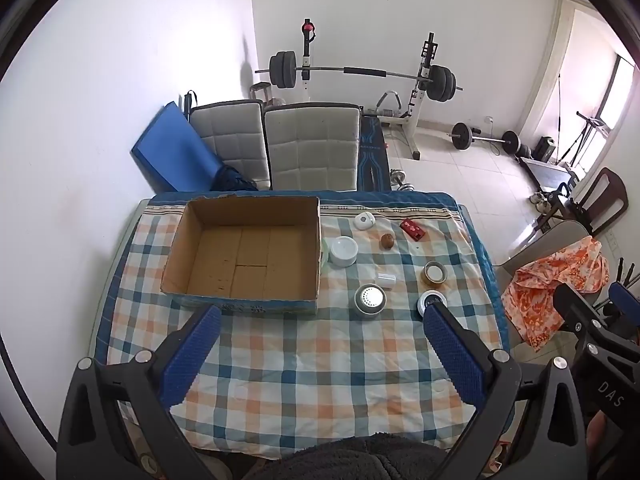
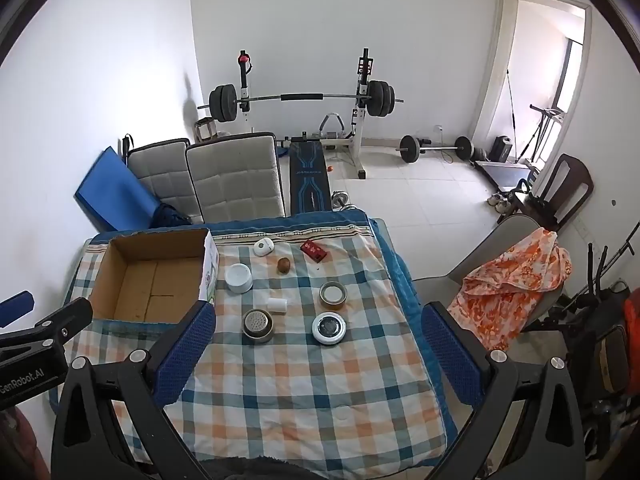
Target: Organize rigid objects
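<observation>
The open brown cardboard box (image 1: pixel 244 254) stands on the left part of the worktop, on the checked blue, orange and white cloth (image 1: pixel 320 368), and nothing lies inside it. To its right the small things are spread on the cloth: a white round lidded jar (image 1: pixel 343 251) just beside the box wall, a flat white round device (image 1: pixel 364 221) further back, a small brown ball-like object (image 1: pixel 387 241), a red flat rectangular packet (image 1: pixel 412 229), a roll of brown tape (image 1: pixel 435 272), a small white cylinder lying on its side (image 1: pixel 386 279), and a round grey tin with a perforated top (image 1: pixel 369 299).

The round white disc with a dark centre (image 2: pixel 329 328) shows whole only in the right wrist view; in the left wrist view one blue finger partly hides it. The right wrist view also shows the white printed outer side of the box, which the left view does not.

The left gripper (image 1: pixel 322 320) has its jaws wide apart above the cloth, holding and touching nothing. The right gripper (image 2: pixel 318 320) is also spread wide, free of any object.
</observation>
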